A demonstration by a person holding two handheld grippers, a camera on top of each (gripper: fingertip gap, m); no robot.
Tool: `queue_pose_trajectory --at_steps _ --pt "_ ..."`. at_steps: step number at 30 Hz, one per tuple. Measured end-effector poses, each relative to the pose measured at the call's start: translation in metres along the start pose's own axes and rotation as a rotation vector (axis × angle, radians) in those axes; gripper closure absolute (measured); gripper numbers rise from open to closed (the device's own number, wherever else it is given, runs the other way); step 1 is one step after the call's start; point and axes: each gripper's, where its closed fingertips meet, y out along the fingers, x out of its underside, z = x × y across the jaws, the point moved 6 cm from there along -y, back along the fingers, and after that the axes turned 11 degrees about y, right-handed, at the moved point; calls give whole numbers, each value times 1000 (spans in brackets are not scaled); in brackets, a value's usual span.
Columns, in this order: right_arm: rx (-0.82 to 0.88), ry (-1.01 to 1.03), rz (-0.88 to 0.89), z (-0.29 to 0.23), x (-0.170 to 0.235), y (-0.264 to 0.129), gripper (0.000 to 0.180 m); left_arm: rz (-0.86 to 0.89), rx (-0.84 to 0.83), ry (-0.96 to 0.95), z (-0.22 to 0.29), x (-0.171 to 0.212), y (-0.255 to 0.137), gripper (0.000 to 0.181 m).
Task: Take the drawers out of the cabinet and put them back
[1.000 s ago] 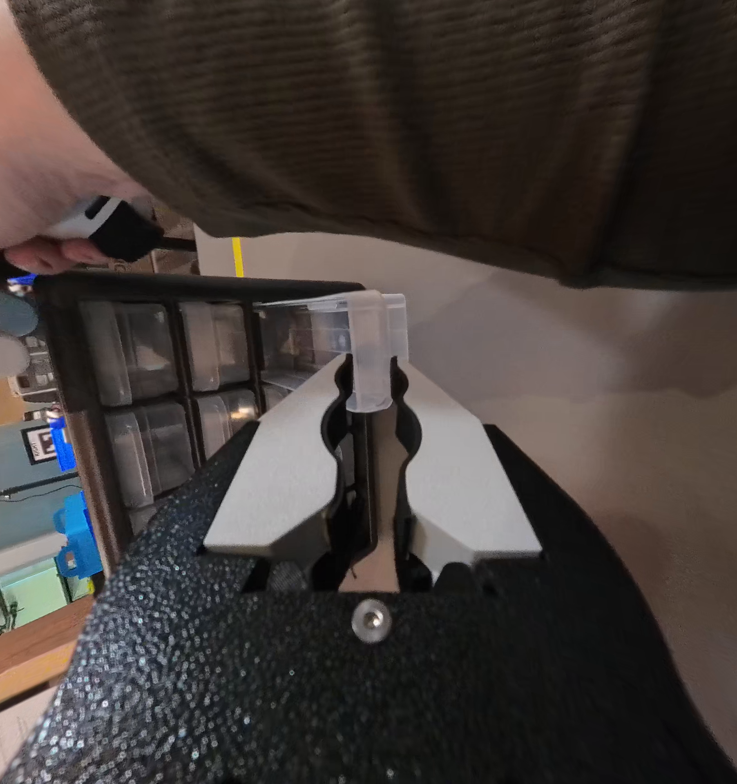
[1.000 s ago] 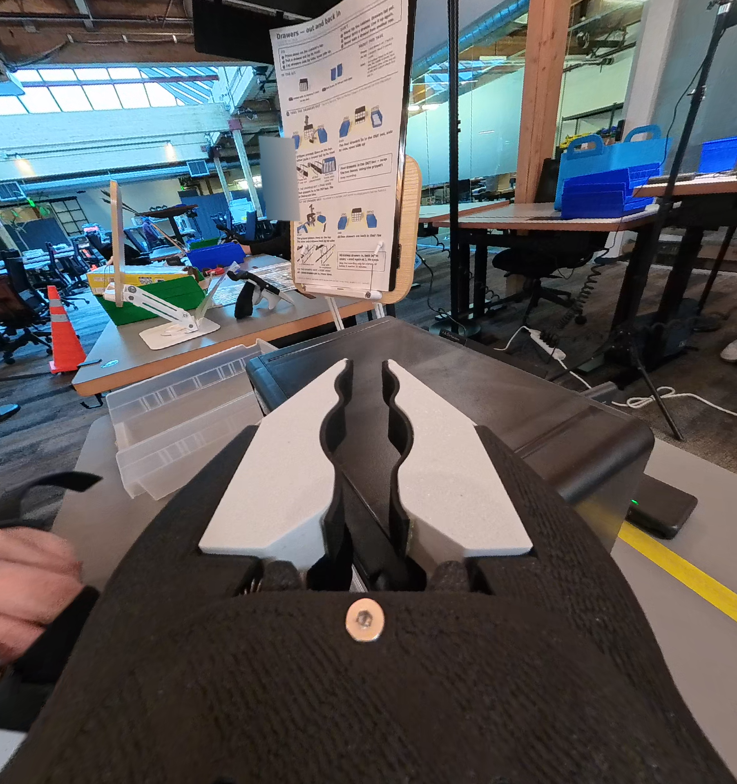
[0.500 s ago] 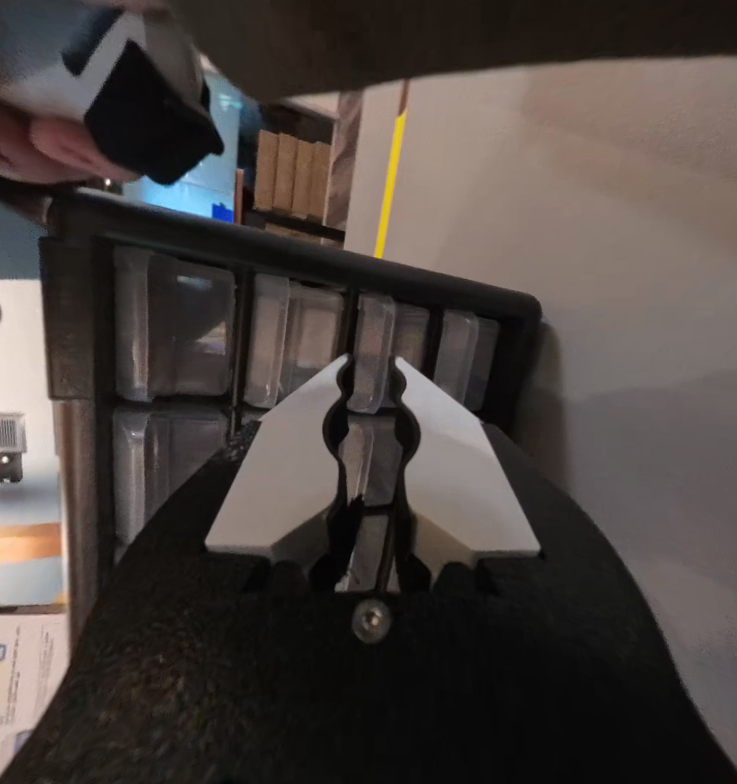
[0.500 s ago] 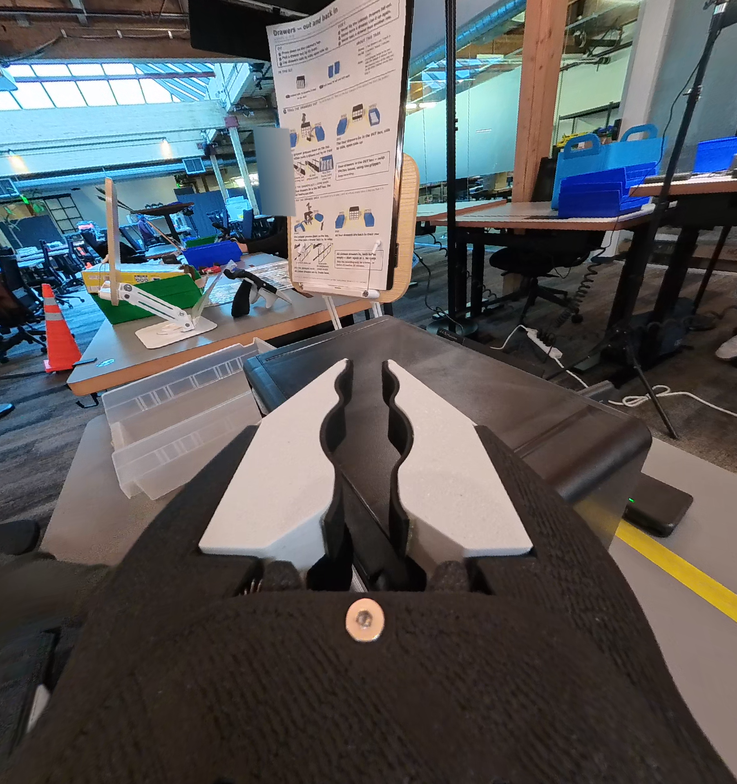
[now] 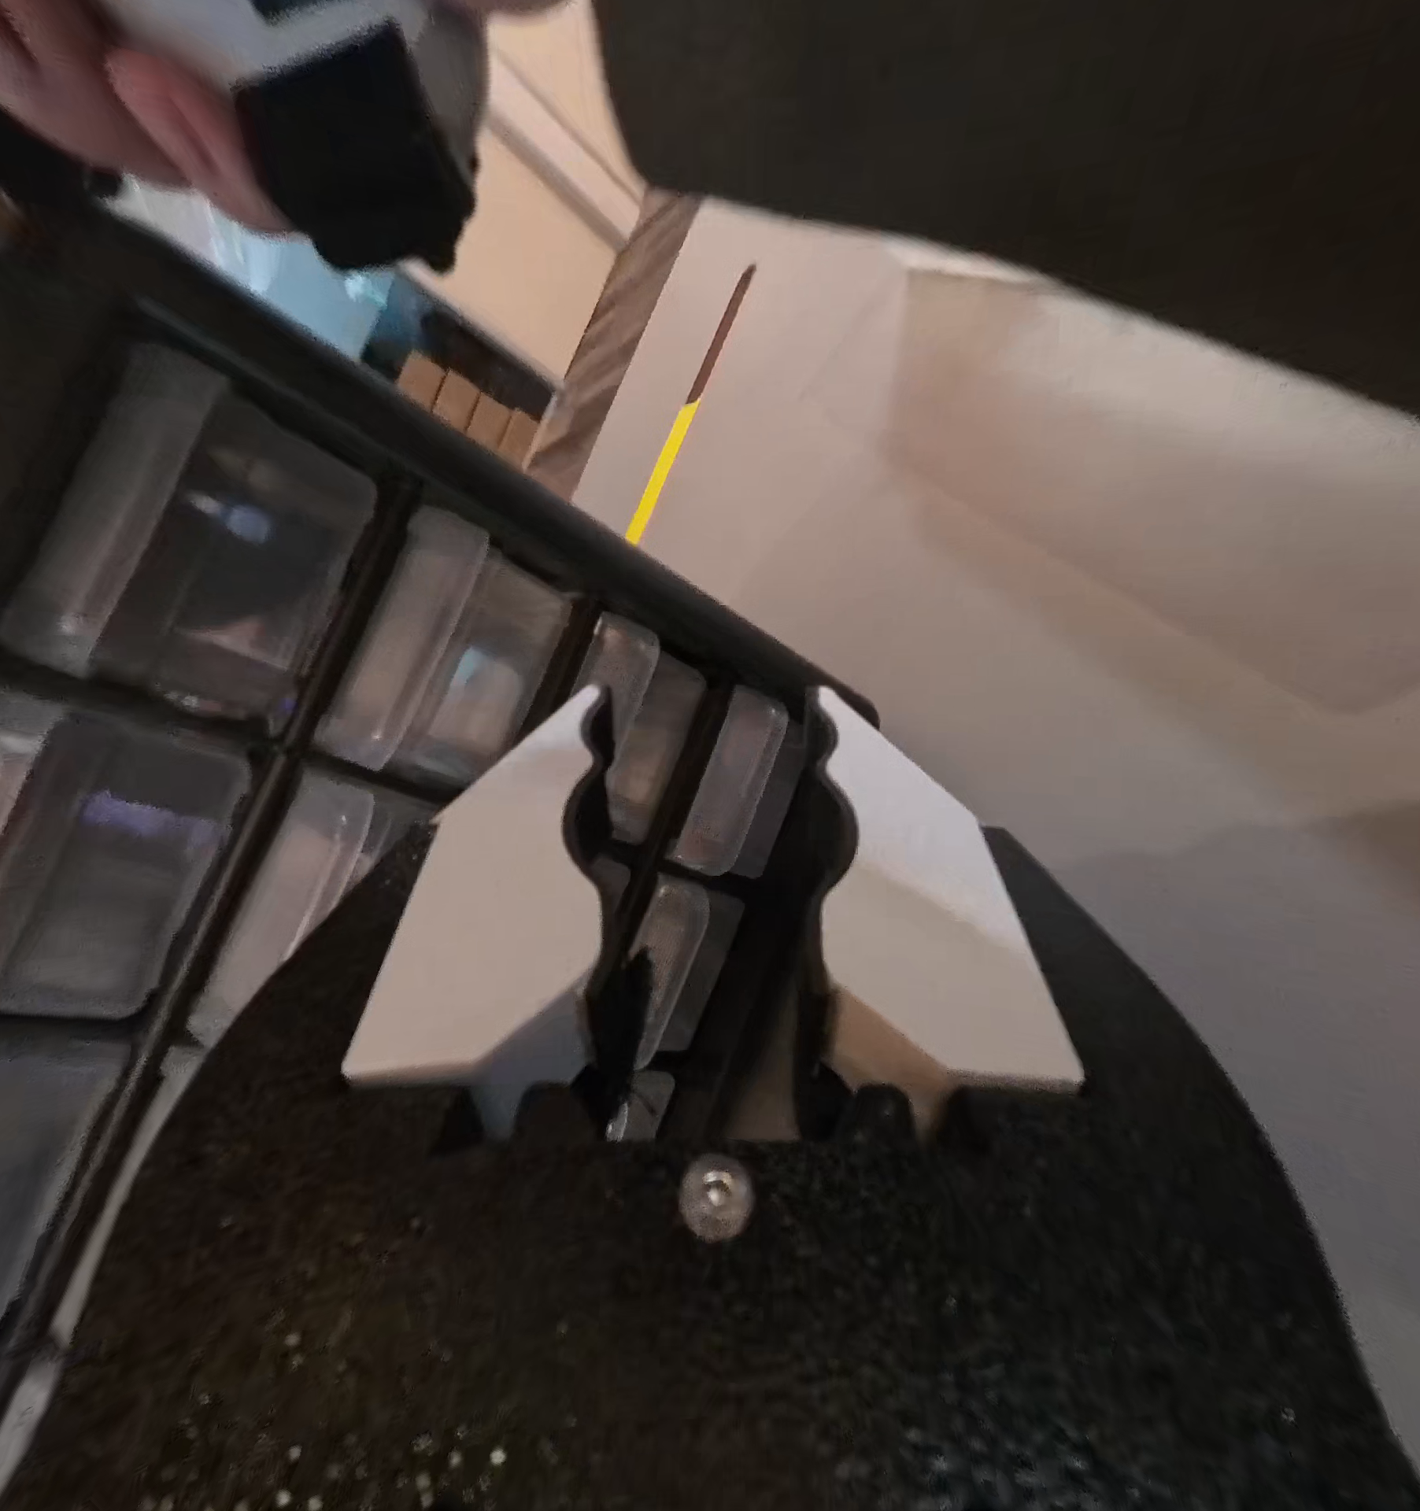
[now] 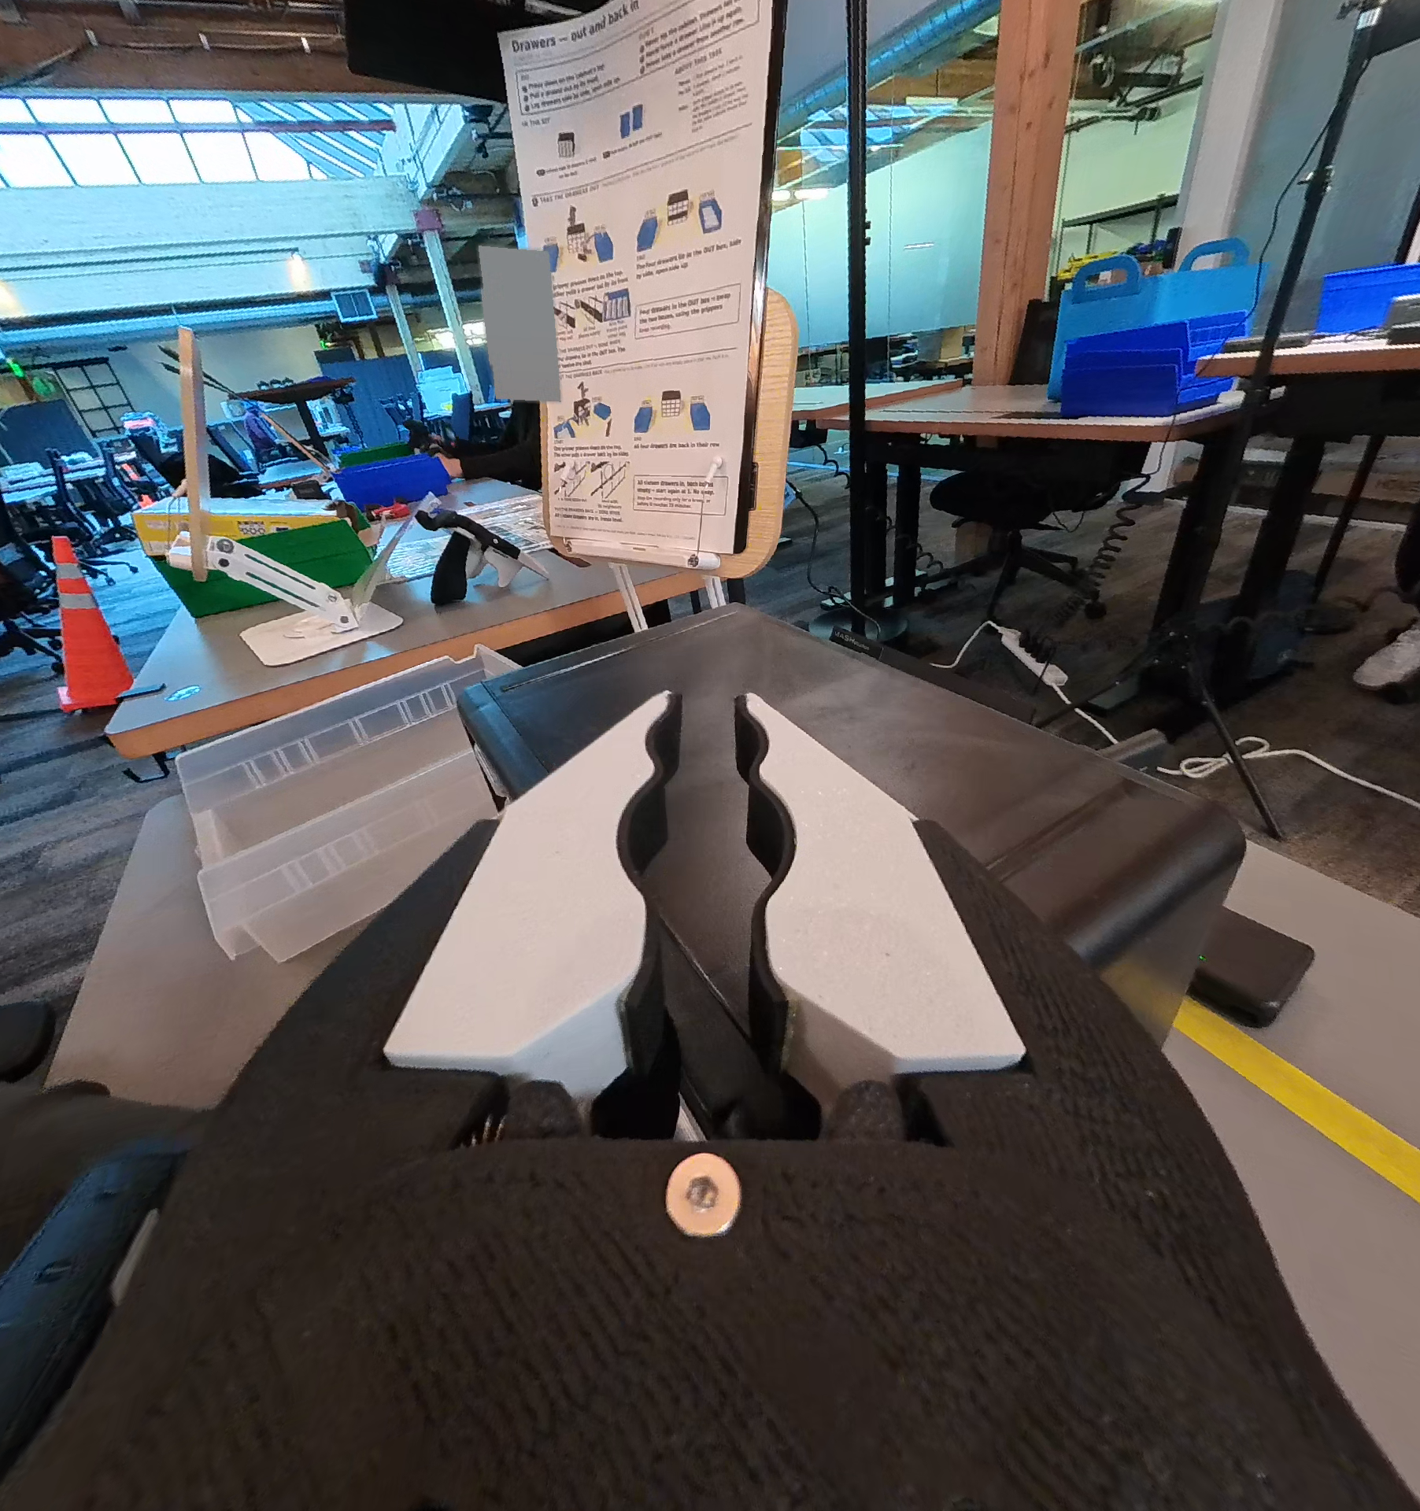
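Note:
The black cabinet [image 5: 527, 507] fills the left of the left wrist view, with several clear drawers [image 5: 183, 531] pushed into its slots. My left gripper [image 5: 711, 703] is open and empty in front of the top row's right end; the rightmost top drawer [image 5: 739, 777] shows between its fingers. My right gripper [image 6: 707, 703] is shut with only a narrow slit and rests on the cabinet's top [image 6: 977, 736]. It also shows in the left wrist view [image 5: 347, 163], held by a hand on the cabinet's top. Two clear drawers [image 6: 322, 801] lie on the table left of the cabinet.
A grey table [image 6: 1345, 1267] with a yellow tape line [image 6: 1304, 1120] carries the cabinet. A flat black device [image 6: 1246, 973] lies right of it. An instruction sheet on a stand [image 6: 649, 286] rises behind. A dark sleeve [image 5: 1099, 123] hangs over the left gripper.
The left gripper pushed the drawer it held fully into the cabinet, then let go and opened. Its view has tilted and shifted right. The right gripper has stayed on the cabinet top.

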Motion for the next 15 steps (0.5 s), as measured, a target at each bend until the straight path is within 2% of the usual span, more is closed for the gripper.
queue_pose_trajectory --at_steps 1,4,8,12,15 --pt "2 -1 0 0 0 0 168 -1 2 -19 -1 1 3 129" --pt "4 -4 0 0 0 1 168 45 4 -38 -5 -4 -7 125" --pt "2 0 2 0 0 1 168 172 -143 -133 -51 -14 -54 135" --pt "12 -11 -3 0 0 2 169 221 -140 -454 -139 16 -108 122" --pt "29 -23 -8 0 1 2 169 217 -149 -663 -192 46 -139 103"
